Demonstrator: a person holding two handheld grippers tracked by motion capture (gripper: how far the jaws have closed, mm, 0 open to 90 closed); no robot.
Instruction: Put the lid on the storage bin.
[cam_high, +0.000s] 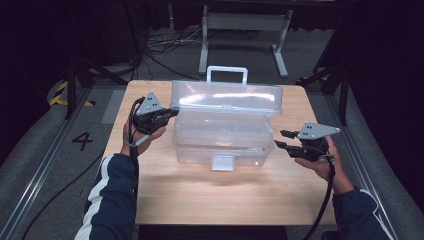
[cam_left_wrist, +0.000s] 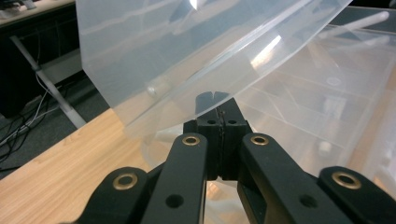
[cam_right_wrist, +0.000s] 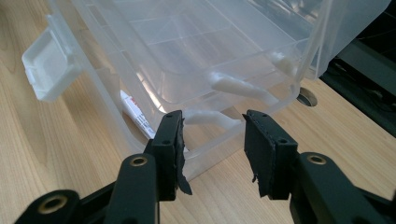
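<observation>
The big wooden worktop (cam_high: 165, 195) carries a see-through plastic box (cam_high: 222, 137), and it sits in the middle, between your two hands. Its lid (cam_high: 227, 97) stands up at the back with the handle (cam_high: 227, 75) on top, and the white latch (cam_high: 223, 162) hangs loose at the front. So the box is open, and you seem to be getting ready to work at it from both ends. Your left gripper (cam_high: 172, 112) is at the left end, right by the lid's edge. Its fingers (cam_left_wrist: 219, 121) are pressed tight together, and I can't see anything caught between them. Your right gripper (cam_high: 281, 139) waits near the right end of the box, not touching it. Its fingers (cam_right_wrist: 264, 149) are about half open and hold nothing. Next, I think you should slide the right gripper in until the box wall sits between the fingers, then squeeze gently. Go slowly, because the plastic is thin and may slip.
</observation>
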